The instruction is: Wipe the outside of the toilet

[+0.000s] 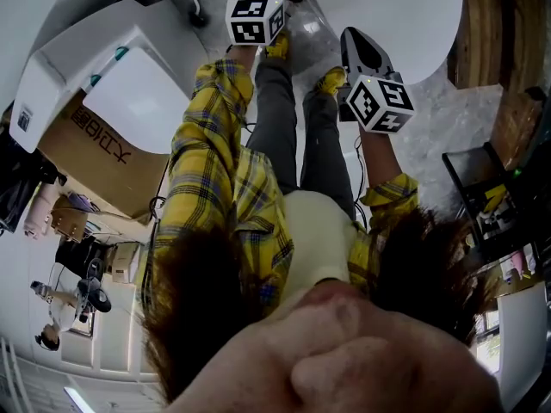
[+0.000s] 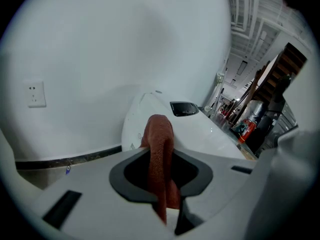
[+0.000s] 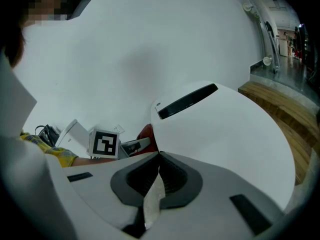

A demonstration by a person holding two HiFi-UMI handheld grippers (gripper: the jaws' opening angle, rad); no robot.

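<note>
Gripping a rust-red cloth (image 2: 159, 144) in the left gripper (image 2: 164, 199), with jaws shut narrowly on its fold; pinching a pale paper wipe (image 3: 152, 201) in the right gripper (image 3: 157, 181), with jaws pressed almost flat together on it; facing the white toilet (image 3: 225, 134) just ahead of both, with contact impossible to confirm; risking, probably, the thin wipe tearing or sliding out under a hard drag across the lid; risking bare jaw tips scraping the shell where fabric folds away; crowding the two grippers near enough for knocking together.
</note>
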